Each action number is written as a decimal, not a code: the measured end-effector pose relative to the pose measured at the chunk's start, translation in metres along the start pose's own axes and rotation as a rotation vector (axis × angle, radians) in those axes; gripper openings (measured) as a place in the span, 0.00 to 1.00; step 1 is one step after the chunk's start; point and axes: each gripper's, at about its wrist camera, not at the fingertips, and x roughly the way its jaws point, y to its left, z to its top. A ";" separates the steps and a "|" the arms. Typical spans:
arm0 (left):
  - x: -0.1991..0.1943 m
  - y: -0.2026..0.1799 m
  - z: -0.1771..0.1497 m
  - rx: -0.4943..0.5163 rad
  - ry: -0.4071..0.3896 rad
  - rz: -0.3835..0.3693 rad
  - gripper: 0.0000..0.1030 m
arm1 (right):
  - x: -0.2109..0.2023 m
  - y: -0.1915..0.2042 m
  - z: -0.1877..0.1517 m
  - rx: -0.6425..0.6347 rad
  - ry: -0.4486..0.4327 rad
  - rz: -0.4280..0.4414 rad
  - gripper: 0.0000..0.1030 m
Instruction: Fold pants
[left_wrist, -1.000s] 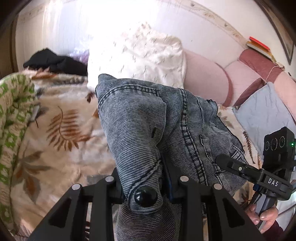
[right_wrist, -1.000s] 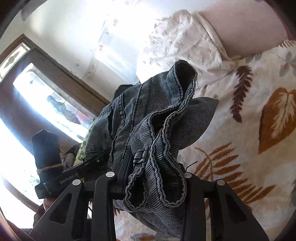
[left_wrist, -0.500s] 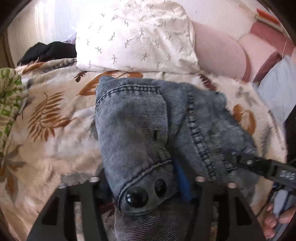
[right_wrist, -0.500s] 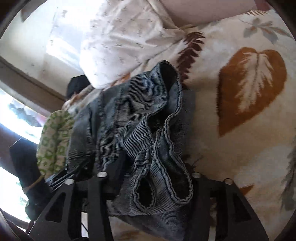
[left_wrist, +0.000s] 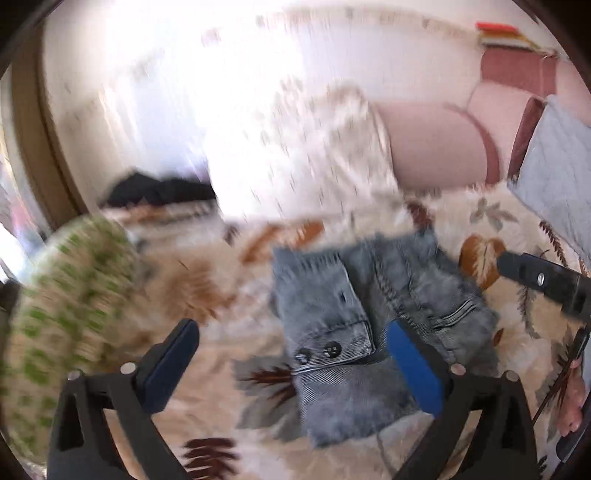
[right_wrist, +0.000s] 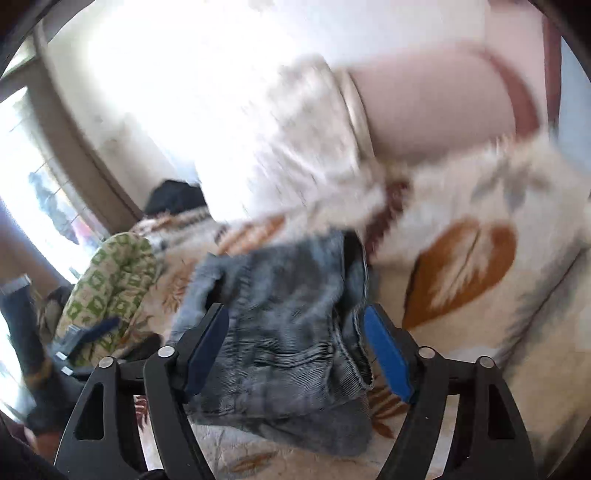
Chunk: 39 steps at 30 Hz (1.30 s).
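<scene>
The jeans (left_wrist: 369, 332) lie folded on the bed's leaf-print blanket (right_wrist: 480, 295), in front of the white pillow (left_wrist: 314, 155). The left claw (left_wrist: 291, 354) and right claw (right_wrist: 299, 350) have just been opening; both are released, with denim between the pads but not pinched. Lift both straight back, clear of the cloth, so no finger drags the fold open.
</scene>
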 end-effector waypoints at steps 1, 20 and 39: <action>-0.014 0.001 0.000 0.006 -0.025 0.015 1.00 | -0.016 0.011 -0.005 -0.046 -0.047 -0.012 0.77; -0.164 0.044 -0.032 -0.070 -0.189 0.088 1.00 | -0.178 0.132 -0.102 -0.277 -0.494 -0.144 0.92; -0.153 0.066 -0.059 -0.109 -0.142 0.136 1.00 | -0.169 0.155 -0.123 -0.372 -0.521 -0.186 0.99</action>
